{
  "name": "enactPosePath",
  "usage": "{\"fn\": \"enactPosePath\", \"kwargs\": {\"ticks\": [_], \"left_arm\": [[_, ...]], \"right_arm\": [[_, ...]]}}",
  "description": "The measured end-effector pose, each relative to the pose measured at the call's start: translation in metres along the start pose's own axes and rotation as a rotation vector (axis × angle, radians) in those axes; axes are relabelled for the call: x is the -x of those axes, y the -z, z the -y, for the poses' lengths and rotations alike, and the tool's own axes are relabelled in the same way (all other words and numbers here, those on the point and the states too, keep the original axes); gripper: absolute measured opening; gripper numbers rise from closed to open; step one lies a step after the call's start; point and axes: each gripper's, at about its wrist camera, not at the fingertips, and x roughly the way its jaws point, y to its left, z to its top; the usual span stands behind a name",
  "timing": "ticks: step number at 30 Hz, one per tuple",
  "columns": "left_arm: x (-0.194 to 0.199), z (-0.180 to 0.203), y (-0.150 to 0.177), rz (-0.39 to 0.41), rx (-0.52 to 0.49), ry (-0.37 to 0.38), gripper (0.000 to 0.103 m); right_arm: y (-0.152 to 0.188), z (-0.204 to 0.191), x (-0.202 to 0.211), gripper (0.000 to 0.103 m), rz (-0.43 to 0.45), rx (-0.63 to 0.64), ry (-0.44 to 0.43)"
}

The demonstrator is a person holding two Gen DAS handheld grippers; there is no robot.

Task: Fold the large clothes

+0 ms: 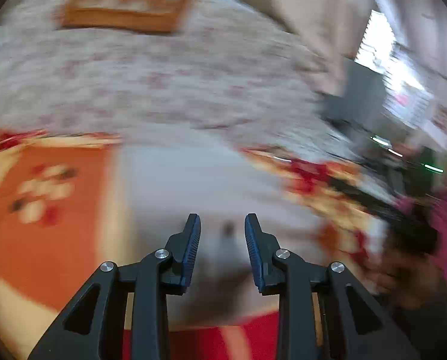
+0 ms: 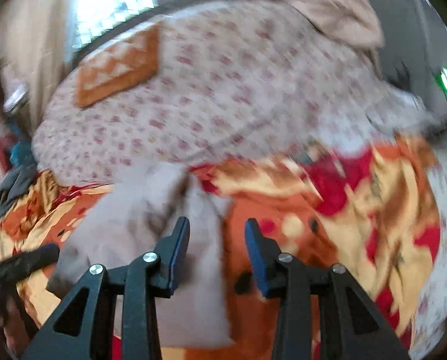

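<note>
Both parted grippers, left (image 1: pixel 222 222) and right (image 2: pixel 217 226), over pale garment (image 2: pixel 193 285).

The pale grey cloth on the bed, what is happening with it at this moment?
A person holds two grippers above a pale grey garment that lies on an orange and red floral blanket. The left gripper and the right gripper are both open and hold nothing. The pictures are blurred, so the folds cannot be judged. Behind lies a floral sheet with an orange patterned cloth.

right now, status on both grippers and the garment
Left hand-held gripper open, empty. Right hand-held gripper open, empty. Pale garment on floral bedspread. Nothing blocking.
</note>
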Motion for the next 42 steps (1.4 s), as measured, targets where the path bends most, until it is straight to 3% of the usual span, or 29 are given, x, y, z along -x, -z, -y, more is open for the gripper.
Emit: {"fn": "enactPosePath", "kwargs": {"ticks": [1,2,4,6,8,11,13,14,15,20,24,27,31,34,36,39,42], "left_arm": [[-0.007,-0.019,0.003,-0.031,0.053,-0.059,0.006],[-0.012,-0.027,0.006,-0.052,0.08,-0.064,0.0],[-0.024,-0.032,0.015,-0.088,0.085,-0.04,0.0],[-0.033,-0.021,0.026,-0.113,0.044,-0.022,0.0],[-0.037,-0.008,0.034,-0.126,-0.018,-0.025,0.0],[-0.043,0.001,0.047,-0.153,-0.08,-0.008,0.0],[-0.041,0.005,0.052,-0.151,-0.113,-0.009,0.0],[-0.043,0.005,0.049,-0.152,-0.122,-0.006,0.0],[-0.042,0.005,0.045,-0.156,-0.121,0.005,0.0],[-0.034,-0.013,0.006,-0.104,-0.05,0.039,0.0],[-0.04,-0.031,-0.036,-0.046,-0.009,-0.01,0.0],[-0.066,-0.049,-0.076,-0.028,0.09,-0.094,0.01],[-0.113,-0.055,-0.11,-0.074,0.151,-0.171,0.012],[-0.15,-0.051,-0.121,-0.107,0.148,-0.216,0.016],[-0.178,-0.053,-0.12,-0.151,0.173,-0.229,0.016],[-0.212,-0.056,-0.098,-0.221,0.212,-0.23,0.017],[-0.217,-0.049,-0.088,-0.189,0.175,-0.262,0.017]], "right_arm": [[-0.003,-0.016,-0.003,0.04,0.013,0.049,-0.046],[-0.005,-0.032,-0.01,0.04,0.01,0.09,-0.093],[-0.009,-0.059,-0.026,0.039,-0.015,0.162,-0.16],[-0.011,-0.082,-0.046,0.039,-0.04,0.239,-0.167],[-0.009,-0.089,-0.081,0.033,-0.151,0.28,-0.102],[0.012,-0.065,-0.12,0.03,-0.346,0.251,0.011],[0.016,-0.05,-0.115,0.033,-0.371,0.218,0.078],[0.02,-0.043,-0.114,0.04,-0.391,0.206,0.103],[0.022,-0.037,-0.114,0.04,-0.405,0.178,0.09],[0.014,-0.023,-0.104,0.04,-0.395,0.057,0.007],[-0.035,-0.027,-0.08,0.04,-0.181,-0.008,0.033],[-0.069,-0.05,-0.09,0.04,-0.117,0.023,0.05],[-0.098,-0.081,-0.147,0.04,-0.173,0.032,0.067],[-0.085,-0.08,-0.187,0.04,-0.255,0.027,0.086],[-0.061,-0.069,-0.216,0.038,-0.324,0.055,0.094],[-0.035,-0.048,-0.234,0.039,-0.36,0.051,0.153],[-0.032,-0.046,-0.234,0.038,-0.359,0.066,0.144]]}}
